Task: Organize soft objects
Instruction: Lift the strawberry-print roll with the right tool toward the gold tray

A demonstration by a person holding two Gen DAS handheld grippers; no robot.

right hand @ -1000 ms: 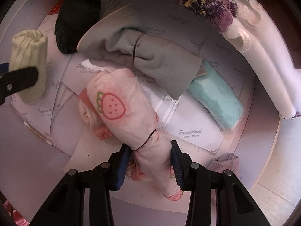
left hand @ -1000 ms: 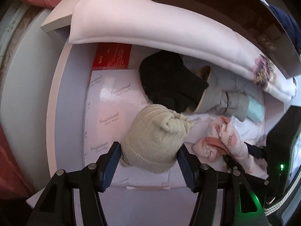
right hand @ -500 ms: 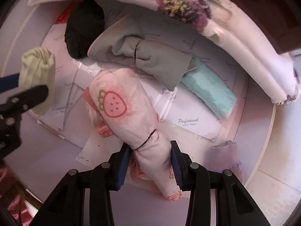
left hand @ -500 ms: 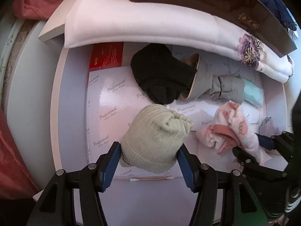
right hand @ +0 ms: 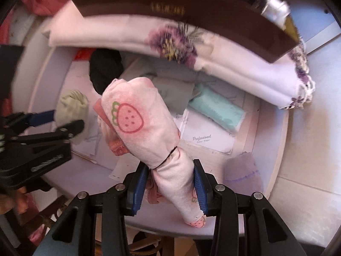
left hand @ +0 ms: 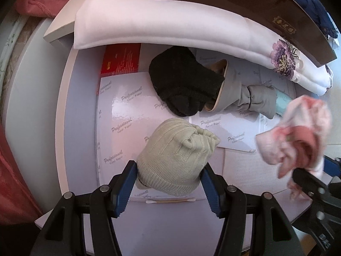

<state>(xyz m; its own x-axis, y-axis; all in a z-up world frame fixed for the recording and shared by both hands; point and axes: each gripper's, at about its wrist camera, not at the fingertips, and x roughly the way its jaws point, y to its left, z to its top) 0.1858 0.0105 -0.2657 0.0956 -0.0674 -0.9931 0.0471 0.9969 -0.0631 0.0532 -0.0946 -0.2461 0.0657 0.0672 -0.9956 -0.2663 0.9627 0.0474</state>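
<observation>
The left gripper (left hand: 168,183) points down over the table (left hand: 81,111), its fingers clamped on a pale green knit bundle (left hand: 177,155); the right gripper (right hand: 170,183), also pointing down, pinches a pink strawberry-print cloth roll (right hand: 138,123) by its tied end above the papers (right hand: 204,138)

Soft bundles number six: one pale green knit bundle (left hand: 177,160) near the middle, one black knit bundle (left hand: 181,85) beyond it, one grey bundle (left hand: 251,98) to the right of the black one, one pale blue bundle (right hand: 217,108) further right, one pink strawberry-print bundle (right hand: 145,132) on the right, and one lilac bundle (right hand: 244,170) at the near right edge of the surface (left hand: 81,128). There is one folded white cloth (left hand: 170,21) with purple flowers along the far side and one dark brown box (left hand: 245,6) on it. One red packet (left hand: 121,58) lies far left. One cotton swab (left hand: 170,201) lies near. Two claws show: the left claw (left hand: 168,186) and the right claw (right hand: 170,186).
</observation>
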